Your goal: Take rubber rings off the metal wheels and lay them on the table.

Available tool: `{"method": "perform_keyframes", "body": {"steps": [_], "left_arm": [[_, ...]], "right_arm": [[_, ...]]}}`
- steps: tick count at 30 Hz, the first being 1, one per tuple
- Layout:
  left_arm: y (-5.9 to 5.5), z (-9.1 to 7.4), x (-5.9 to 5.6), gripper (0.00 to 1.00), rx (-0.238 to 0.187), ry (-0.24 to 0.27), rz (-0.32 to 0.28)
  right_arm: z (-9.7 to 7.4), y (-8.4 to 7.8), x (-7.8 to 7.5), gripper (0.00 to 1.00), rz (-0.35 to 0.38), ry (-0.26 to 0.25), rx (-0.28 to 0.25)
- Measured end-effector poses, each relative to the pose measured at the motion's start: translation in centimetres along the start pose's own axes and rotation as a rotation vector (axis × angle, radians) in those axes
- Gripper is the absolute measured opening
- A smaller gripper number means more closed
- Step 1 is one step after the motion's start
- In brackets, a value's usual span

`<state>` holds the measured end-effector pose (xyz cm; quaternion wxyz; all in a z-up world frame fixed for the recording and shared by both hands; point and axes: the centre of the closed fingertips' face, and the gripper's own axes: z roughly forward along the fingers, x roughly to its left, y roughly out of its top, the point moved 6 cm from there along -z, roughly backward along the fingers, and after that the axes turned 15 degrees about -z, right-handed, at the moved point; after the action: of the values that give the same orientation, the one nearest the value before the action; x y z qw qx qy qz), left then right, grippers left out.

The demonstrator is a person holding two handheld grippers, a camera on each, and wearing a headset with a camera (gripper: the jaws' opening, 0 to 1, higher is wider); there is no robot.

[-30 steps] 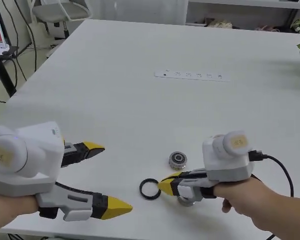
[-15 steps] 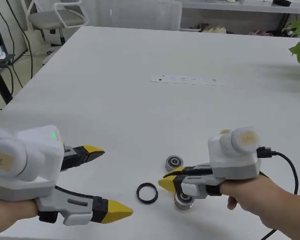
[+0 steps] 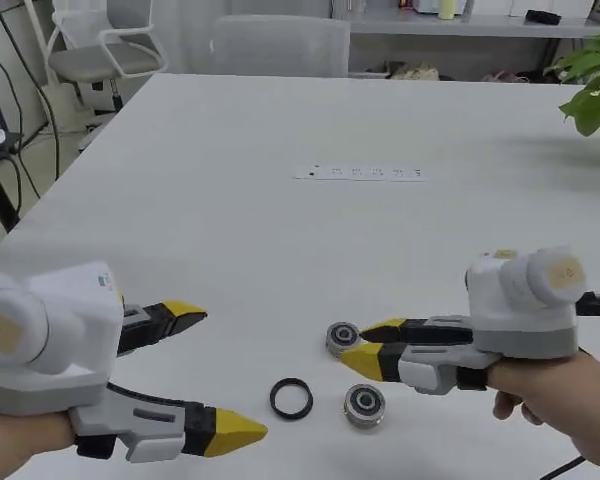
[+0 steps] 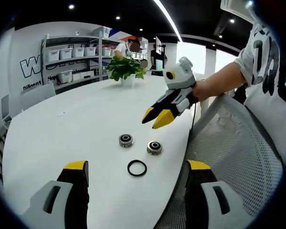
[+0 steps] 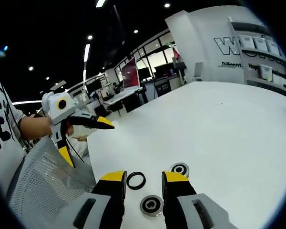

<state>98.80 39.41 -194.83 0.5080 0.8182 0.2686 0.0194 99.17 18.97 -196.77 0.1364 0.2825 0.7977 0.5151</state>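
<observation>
I count two wheels, one ring lying flat before my left gripper's wide-apart jaws. Right gripper's jaws are slightly apart, seemingly empty.

An open-plan office: a broad white desk with a power strip; an office chair far left; shelves of storage bins; a potted plant; ceiling spotlights.

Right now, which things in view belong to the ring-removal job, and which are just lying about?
Job in hand: near metal wheel; far metal wheel; black rubber ring, lying loose on the white table; left gripper and right gripper, both open.

Just lying about: white power strip; leafy plant; office chair beyond the table.
</observation>
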Motion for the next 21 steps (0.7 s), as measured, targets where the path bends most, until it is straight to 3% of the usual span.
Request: {"method": "perform_keyframes", "body": {"steps": [8,15,21], "left_arm": [[0.1,-0.2,-0.2,0.81,0.0,0.008,0.009],[0.2,-0.4,-0.5,0.82,-0.005,0.015,0.01],[0.1,-0.6,-0.9,0.82,-0.008,0.021,0.006]], "right_arm": [[-3.0,0.3,-0.2,0.36,-0.033,-0.067,-0.02],[-5.1,0.4,0.2,0.46,-0.091,-0.095,-0.037],[-6.4,-0.6,0.8,0.57,-0.158,-0.105,0.01]]}}
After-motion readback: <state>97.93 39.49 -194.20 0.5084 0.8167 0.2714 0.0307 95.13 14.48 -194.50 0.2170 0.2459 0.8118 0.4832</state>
